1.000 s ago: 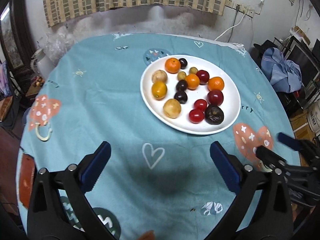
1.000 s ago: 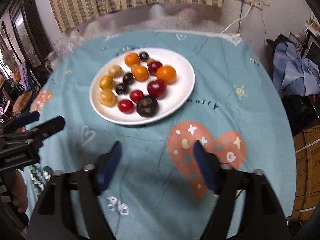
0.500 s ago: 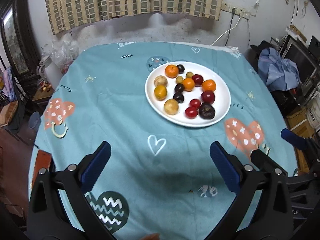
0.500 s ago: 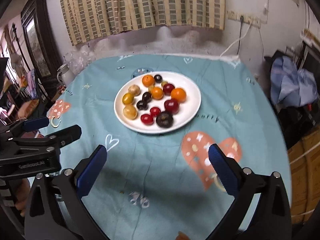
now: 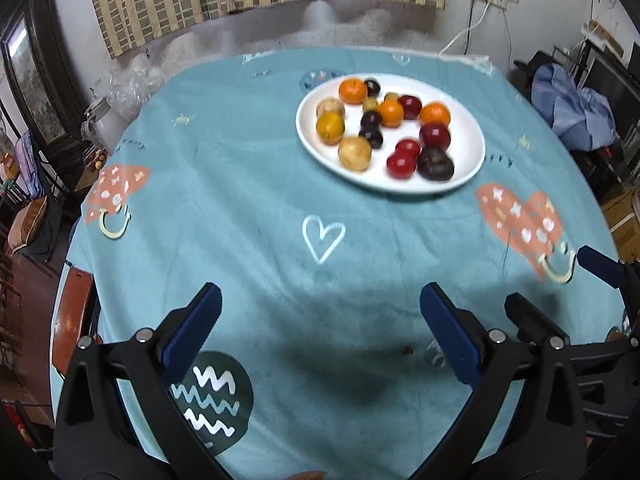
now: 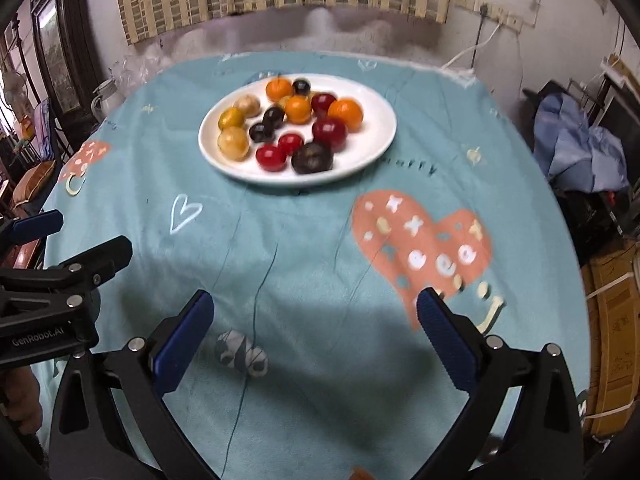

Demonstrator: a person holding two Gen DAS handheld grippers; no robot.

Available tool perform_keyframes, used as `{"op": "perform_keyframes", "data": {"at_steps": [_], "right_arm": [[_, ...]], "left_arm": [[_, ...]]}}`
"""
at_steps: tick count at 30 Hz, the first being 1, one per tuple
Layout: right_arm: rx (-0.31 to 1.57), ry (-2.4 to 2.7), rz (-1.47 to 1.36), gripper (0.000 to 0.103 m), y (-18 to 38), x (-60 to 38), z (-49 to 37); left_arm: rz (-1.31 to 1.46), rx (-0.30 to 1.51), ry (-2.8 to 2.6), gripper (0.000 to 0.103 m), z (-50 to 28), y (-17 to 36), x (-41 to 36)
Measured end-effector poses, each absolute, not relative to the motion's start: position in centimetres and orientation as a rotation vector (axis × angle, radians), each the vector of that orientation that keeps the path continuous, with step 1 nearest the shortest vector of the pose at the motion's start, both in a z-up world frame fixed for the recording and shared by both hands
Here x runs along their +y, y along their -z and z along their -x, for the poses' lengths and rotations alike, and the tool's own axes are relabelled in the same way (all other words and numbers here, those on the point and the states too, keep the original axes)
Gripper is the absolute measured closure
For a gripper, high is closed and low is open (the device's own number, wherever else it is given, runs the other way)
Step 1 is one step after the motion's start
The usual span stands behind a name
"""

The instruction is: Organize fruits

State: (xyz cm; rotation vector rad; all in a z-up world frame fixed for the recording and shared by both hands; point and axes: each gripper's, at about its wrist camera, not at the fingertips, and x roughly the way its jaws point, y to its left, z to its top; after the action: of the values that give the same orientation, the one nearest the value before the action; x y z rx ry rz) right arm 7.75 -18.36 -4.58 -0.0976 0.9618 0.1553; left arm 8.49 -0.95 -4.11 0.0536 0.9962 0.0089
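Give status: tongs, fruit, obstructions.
Left tongs open, empty; right tongs open, empty. Fruit all on white plate, untouched. Both tongs short of plate, over teal tablecloth; nothing between.

Holding the left gripper [image 5: 318,330] and right gripper [image 6: 314,328] side by side, both wide apart and gripping nothing, maybe hanging just above the table.

Mixed fruits [image 5: 384,128] (orange, red, dark) heaped on plate [image 5: 468,136].
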Motion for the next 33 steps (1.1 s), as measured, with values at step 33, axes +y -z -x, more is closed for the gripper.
{"op": "perform_keyframes", "data": {"at_steps": [33], "right_arm": [[0.839, -0.151, 0.1, 0.001, -2.6, -16.9, -10.9]], "left_arm": [[-0.023, 0.892, -0.02, 0.002, -11.7, -3.1, -0.2]]}}
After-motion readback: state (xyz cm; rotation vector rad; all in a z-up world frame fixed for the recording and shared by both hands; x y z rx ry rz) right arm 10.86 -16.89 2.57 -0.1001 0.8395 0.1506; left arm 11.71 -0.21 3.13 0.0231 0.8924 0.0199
